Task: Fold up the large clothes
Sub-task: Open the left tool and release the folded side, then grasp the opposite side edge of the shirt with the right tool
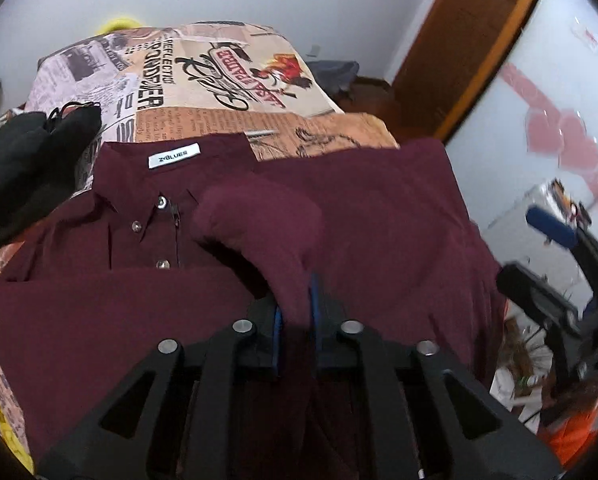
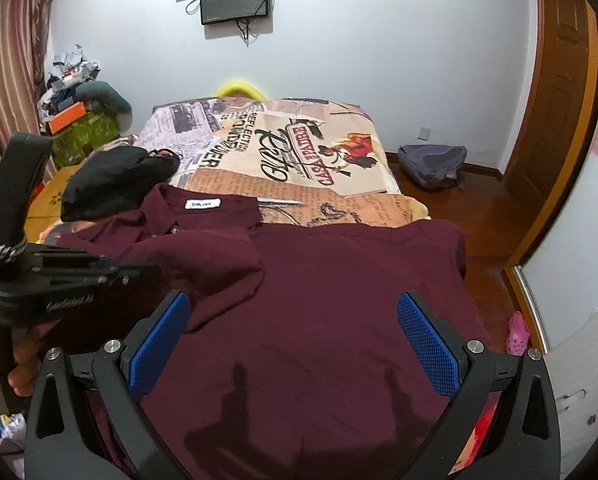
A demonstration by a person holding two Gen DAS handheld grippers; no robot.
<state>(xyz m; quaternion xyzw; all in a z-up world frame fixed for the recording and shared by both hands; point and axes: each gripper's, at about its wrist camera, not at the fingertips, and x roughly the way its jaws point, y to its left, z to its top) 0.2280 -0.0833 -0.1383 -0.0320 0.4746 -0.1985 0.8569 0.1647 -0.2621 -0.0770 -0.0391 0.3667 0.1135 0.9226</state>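
Observation:
A maroon button-up shirt (image 1: 399, 216) lies front up on the bed, its collar and white label (image 1: 174, 155) at the far left. One sleeve (image 1: 259, 220) is folded over the chest, and its cloth runs down between the blue pads of my left gripper (image 1: 295, 320), which is shut on it. In the right wrist view the same shirt (image 2: 339, 300) spreads below my right gripper (image 2: 295, 344), whose jaws stand wide open above the cloth with nothing between them. The left gripper's black body (image 2: 59, 280) shows at the left, held by a hand.
A printed bedspread (image 2: 299, 152) covers the bed beyond the shirt. A black garment (image 2: 115, 176) lies by the collar. A grey backpack (image 2: 435, 164) sits on the wooden floor at the right, near a brown door (image 2: 559, 120). A pink shoe (image 2: 517, 332) lies beside the bed.

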